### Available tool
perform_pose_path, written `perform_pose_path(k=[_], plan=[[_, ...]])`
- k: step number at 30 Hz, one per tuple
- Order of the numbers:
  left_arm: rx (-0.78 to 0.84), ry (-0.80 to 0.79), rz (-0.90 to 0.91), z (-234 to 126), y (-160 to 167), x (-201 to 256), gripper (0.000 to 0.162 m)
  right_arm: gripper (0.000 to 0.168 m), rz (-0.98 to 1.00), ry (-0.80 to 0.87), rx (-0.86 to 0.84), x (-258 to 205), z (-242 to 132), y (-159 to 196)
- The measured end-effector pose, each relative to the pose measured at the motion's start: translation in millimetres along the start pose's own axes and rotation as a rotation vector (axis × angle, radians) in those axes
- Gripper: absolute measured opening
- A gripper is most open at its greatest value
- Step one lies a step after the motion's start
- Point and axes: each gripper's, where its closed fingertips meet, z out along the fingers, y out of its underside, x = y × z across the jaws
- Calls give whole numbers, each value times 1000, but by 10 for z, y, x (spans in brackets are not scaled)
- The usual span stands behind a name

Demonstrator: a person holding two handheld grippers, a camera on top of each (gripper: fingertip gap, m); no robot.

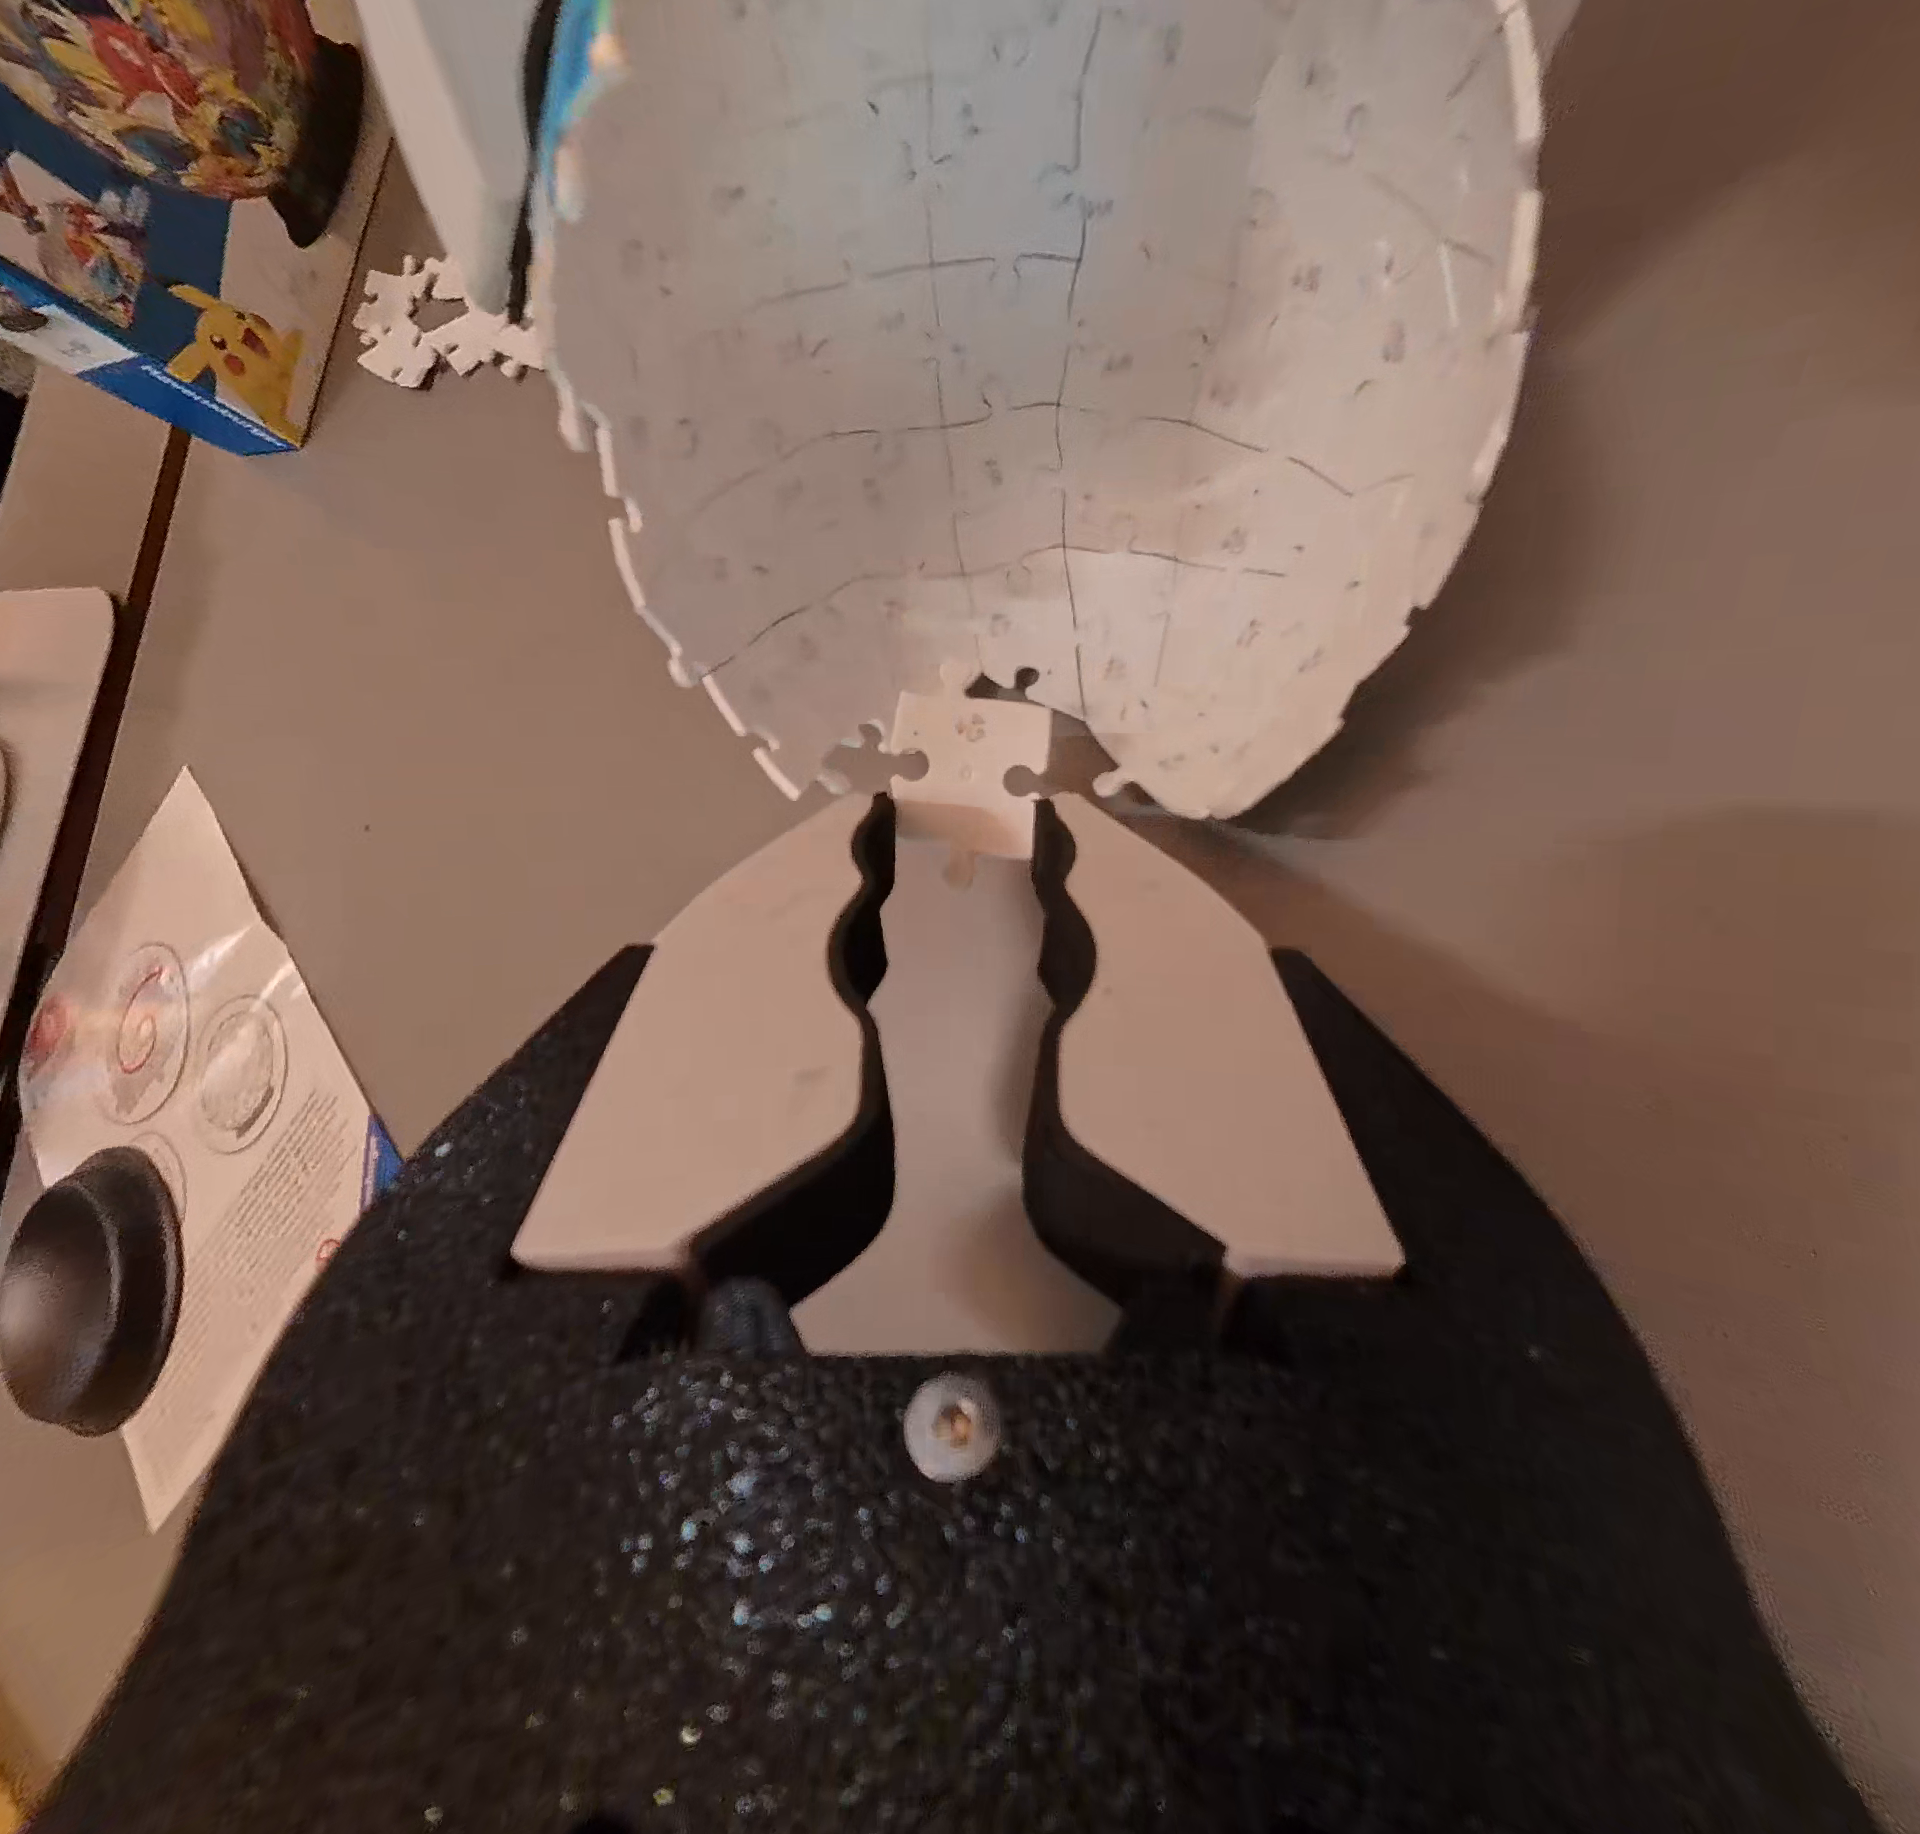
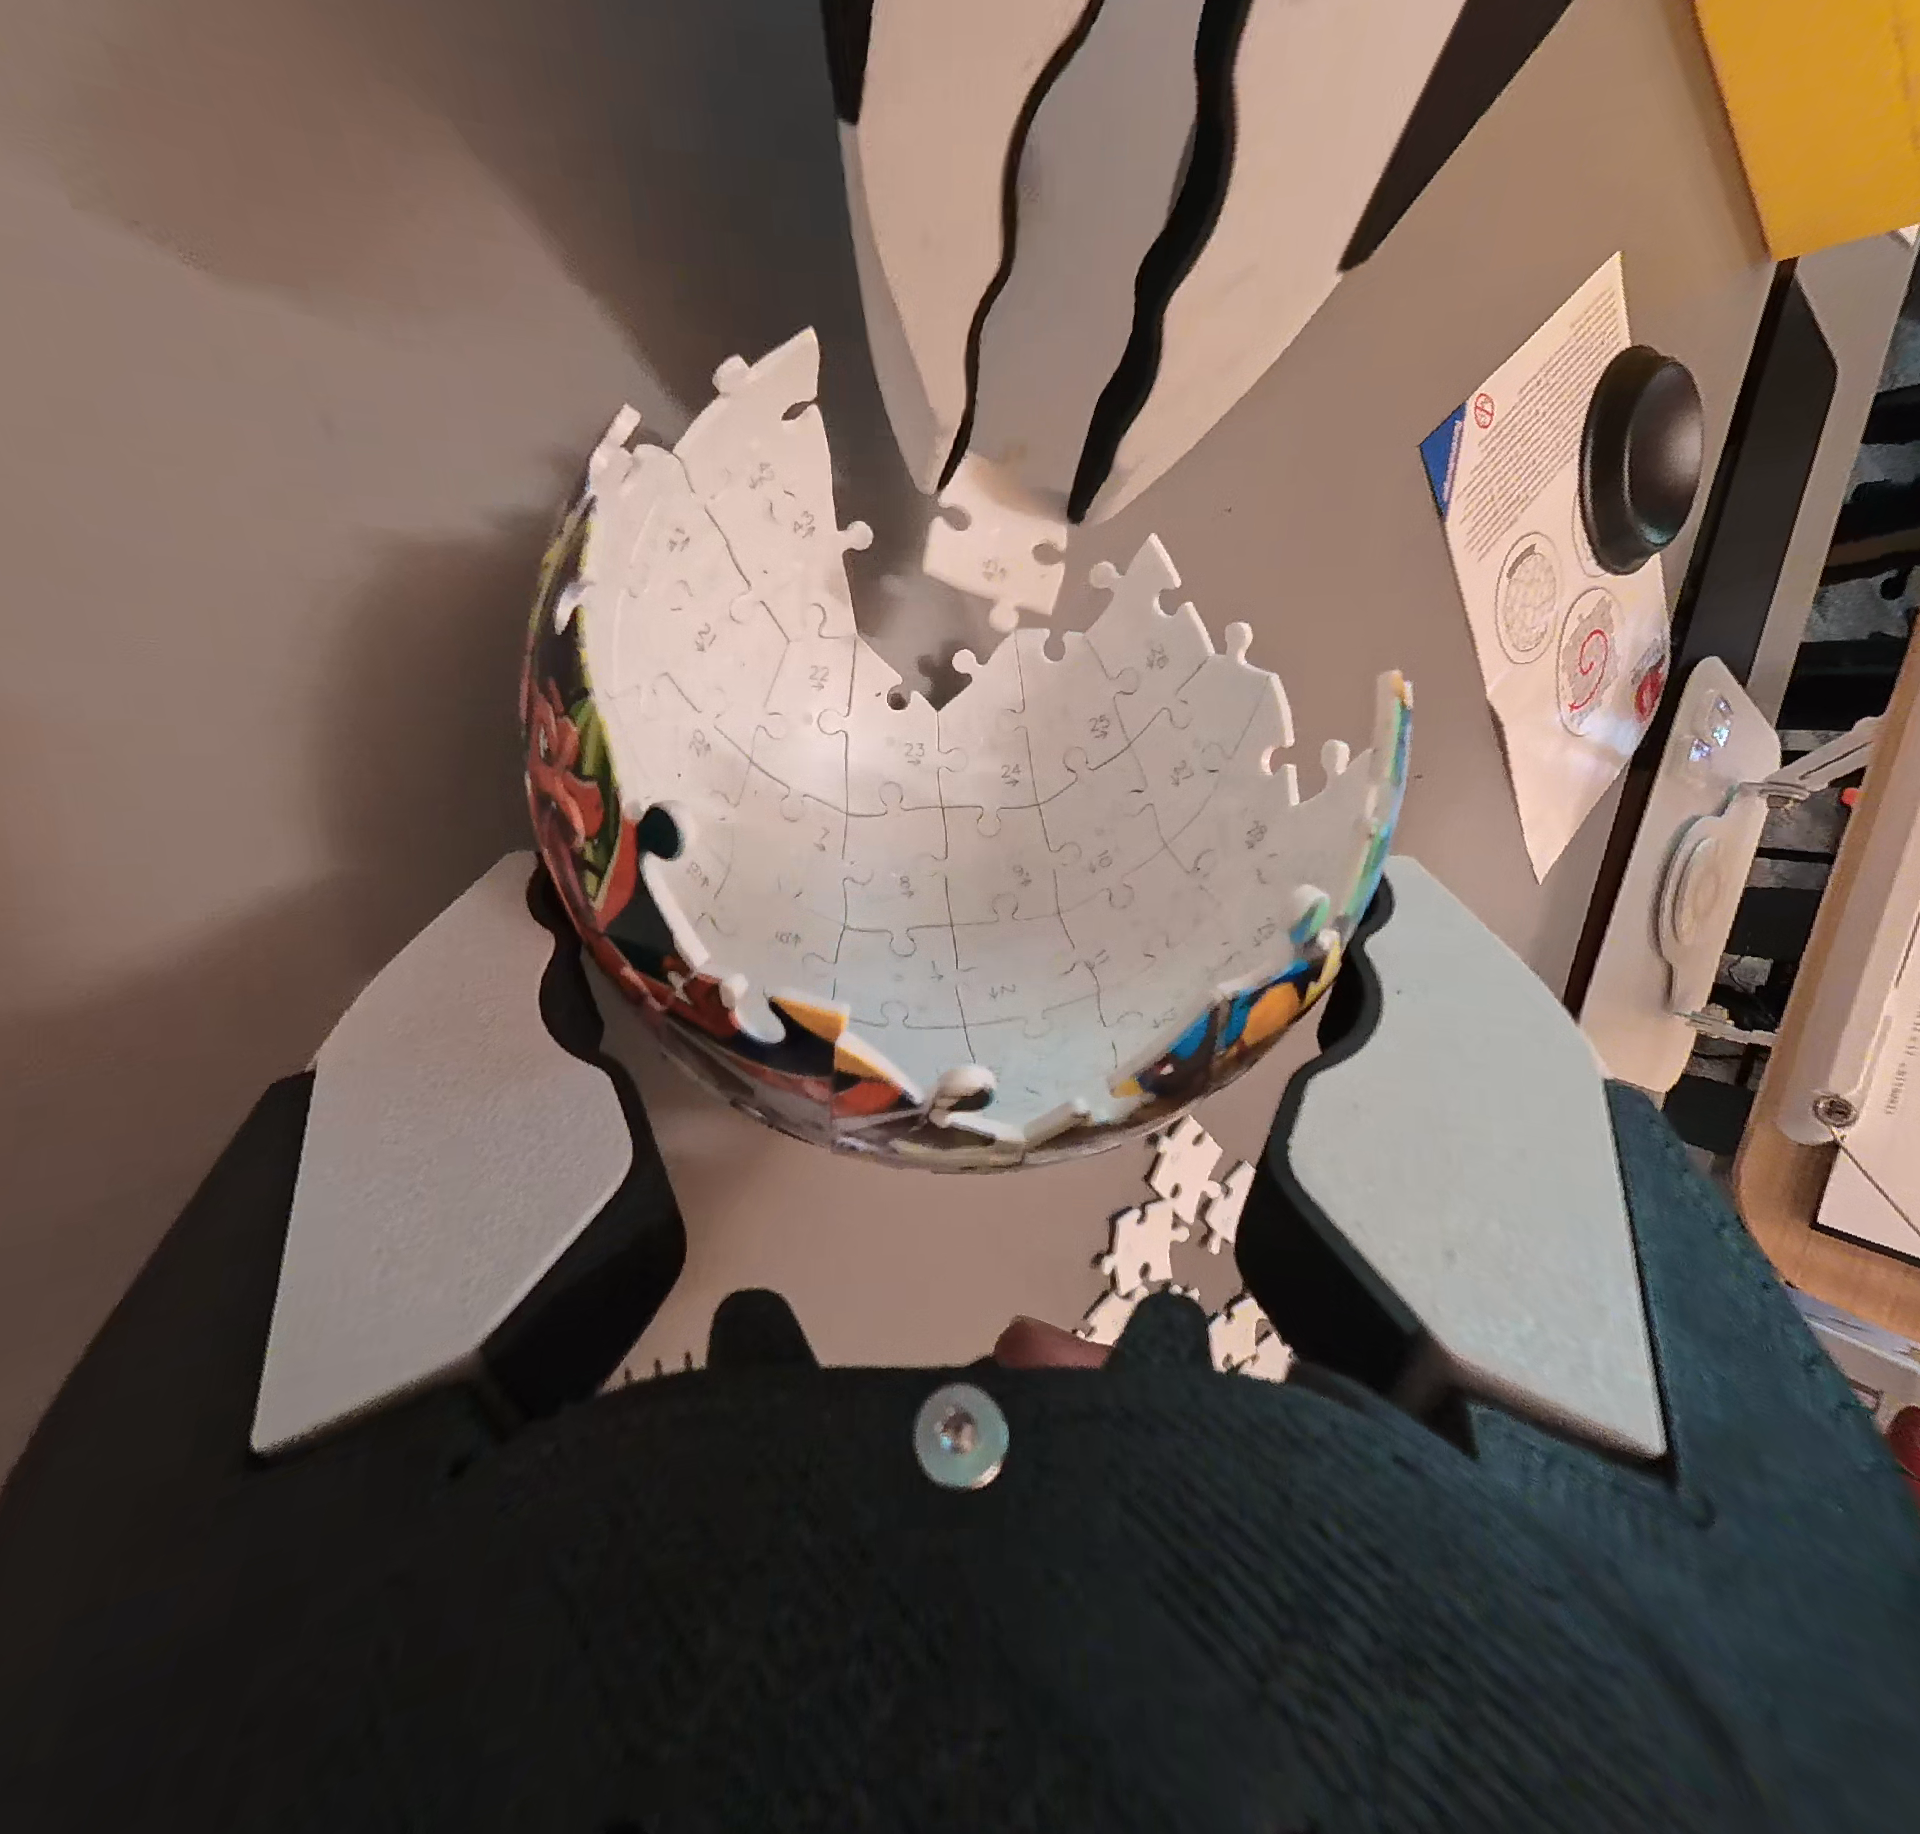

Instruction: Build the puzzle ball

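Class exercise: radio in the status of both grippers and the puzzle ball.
Left gripper shut on loose piece, at the rim notch. Right gripper shut on half-built puzzle ball, holding it off the table. Nothing blocking the notch.

Our left gripper (image 1: 961, 828) pinches a white puzzle piece (image 1: 971, 756) at the near rim of the half-built puzzle ball (image 1: 1039, 382). Along the table's (image 1: 416, 693) left edge we see the puzzle box (image 1: 156, 184), an instruction sheet (image 1: 208, 1057) and a black stand (image 1: 88, 1301).
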Motion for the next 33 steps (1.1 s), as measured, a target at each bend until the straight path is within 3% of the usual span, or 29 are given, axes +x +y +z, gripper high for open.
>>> perform_pose_path(k=[9,22,26,29,31,33], plan=[[-128,-1,129,65,87,94,25,137,-29,10,-44,-11,0,-68],[49,-3,-39,47,16,68,30,137,-36,12,-68,-10,33,-53],[128,-28,-169,-76,-2,9,36,137,-41,17,-76,-4,31,-52],[236,-115,-411,-157,-41,-153,41,136,-44,20,-81,-3,29,-55],[184,-158,-606,-118,46,-217,54,136,-43,19,-77,-5,39,-83],[67,-174,-689,-54,165,-192,72,136,-46,22,-79,-2,55,-108]])
